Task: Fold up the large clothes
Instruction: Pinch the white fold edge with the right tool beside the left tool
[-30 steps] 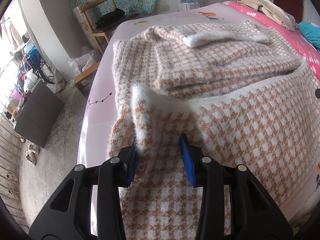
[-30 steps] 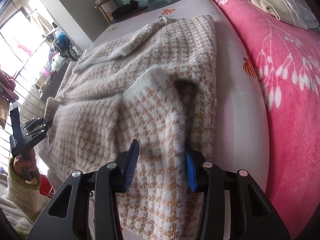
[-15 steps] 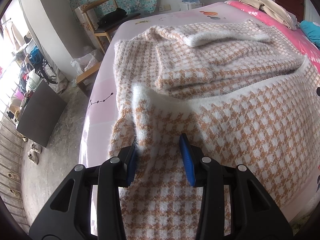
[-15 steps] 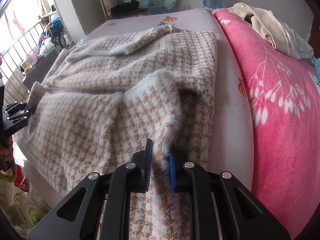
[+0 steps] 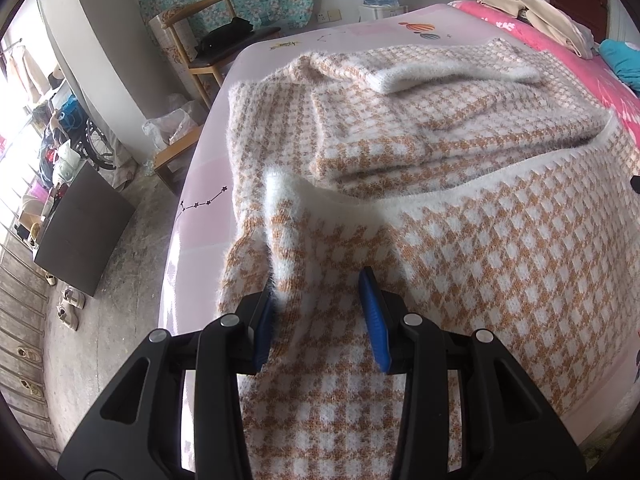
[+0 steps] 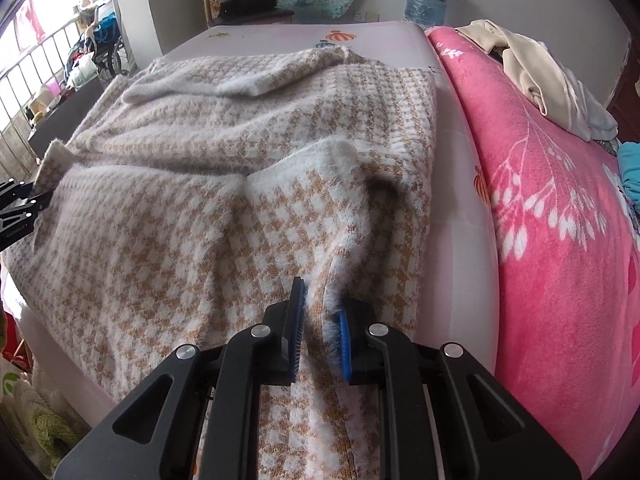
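The large houndstooth knit garment [image 5: 460, 248] is lying spread across the pink bed sheet [image 5: 208, 208], partly folded, with a sleeve [image 5: 420, 68] doubled over on top at the far end and a white fuzzy hem edge [image 6: 296, 160] turned back across the middle. The right gripper [image 6: 320, 320] is pinching a raised ridge of the knit near the garment's right edge, its fingers [image 6: 297, 312] nearly pressed together on the fabric. The left gripper [image 5: 316, 316] is sitting over the near left part of the garment with its fingers [image 5: 370, 312] spread, the cloth lying between and under them but not clamped. Judged risk one: the hold is lopsided, so any lift from here is likely pulling the right side alone, skewing the fold line and dragging the doubled sleeve out of place. Judged risk two: the right fingers are gripping what may be only the top layer of a fluffy, slippery knit; the fibres could be sliding out under the garment's weight. Judged risk three: the left fingers, if closing where they are, could be gathering a loose bunch rather than the edge, leaving a wrinkle in the fold. Judged risk four: the near portion is hanging toward the bed edge and its weight could be pulling the garment toward the floor [image 5: 100, 280]. A pink blanket [image 6: 560, 200] is lying just beside the garment's right side, and a swung fold could be landing on it.
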`<state>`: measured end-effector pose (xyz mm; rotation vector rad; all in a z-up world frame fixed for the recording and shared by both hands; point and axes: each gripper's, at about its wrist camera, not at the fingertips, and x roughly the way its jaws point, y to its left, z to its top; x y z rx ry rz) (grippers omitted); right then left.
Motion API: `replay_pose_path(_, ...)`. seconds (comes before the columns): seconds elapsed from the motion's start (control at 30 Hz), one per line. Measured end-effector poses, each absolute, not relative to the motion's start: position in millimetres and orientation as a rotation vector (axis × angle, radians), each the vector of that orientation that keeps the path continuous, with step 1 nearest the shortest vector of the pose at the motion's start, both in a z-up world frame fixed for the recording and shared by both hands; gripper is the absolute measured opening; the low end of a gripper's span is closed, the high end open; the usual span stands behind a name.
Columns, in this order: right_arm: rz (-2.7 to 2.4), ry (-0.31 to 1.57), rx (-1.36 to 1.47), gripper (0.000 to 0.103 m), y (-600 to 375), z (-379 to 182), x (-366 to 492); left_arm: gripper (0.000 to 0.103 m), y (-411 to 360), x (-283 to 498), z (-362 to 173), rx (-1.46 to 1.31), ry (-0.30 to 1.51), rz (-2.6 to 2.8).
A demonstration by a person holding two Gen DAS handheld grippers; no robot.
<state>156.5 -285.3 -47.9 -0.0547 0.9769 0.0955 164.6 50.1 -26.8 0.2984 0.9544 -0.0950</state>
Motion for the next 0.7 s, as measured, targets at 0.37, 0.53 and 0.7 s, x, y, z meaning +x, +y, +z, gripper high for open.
replay_pose_path(0.37, 0.094, 0.978, -0.061, 0.015, -285, -48, 156, 0.038, 50, 168, -27, 0.293, 0.966, -0.061)
replay_pose_path(0.53, 0.088, 0.989, -0.072, 0.016, -283, -49, 157, 0.038, 53, 173, -27, 0.290, 0.971, -0.049)
replay_pose_path(0.7, 0.078, 0.998, -0.085, 0.017, -281, -48, 159, 0.038, 55, 177, -28, 0.289, 0.975, -0.047)
